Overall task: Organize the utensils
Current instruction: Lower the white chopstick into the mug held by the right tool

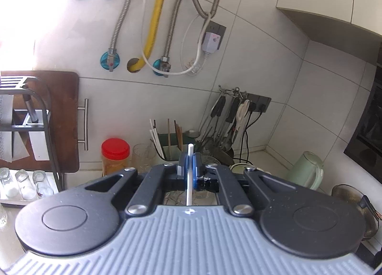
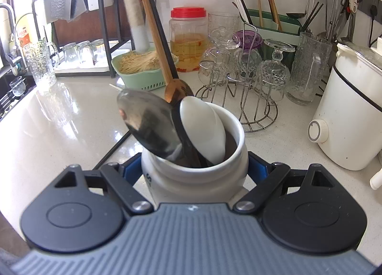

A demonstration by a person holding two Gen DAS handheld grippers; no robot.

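Note:
My right gripper is shut on a white ceramic jar, its blue pads pressing both sides. A metal ladle, a wooden spoon, a black-handled utensil and white ceramic spoons stand in the jar, leaning left. My left gripper is held high and faces the tiled wall, shut on a thin white stick that pokes up past the pads. A blurred pale rod crosses the top of the right wrist view; I cannot tell what it is.
A green chopstick holder, a red-lidded jar and a wire rack of upturned glasses line the back of the counter. A green basket sits behind the jar, a white cooker at right. Utensils hang in the corner.

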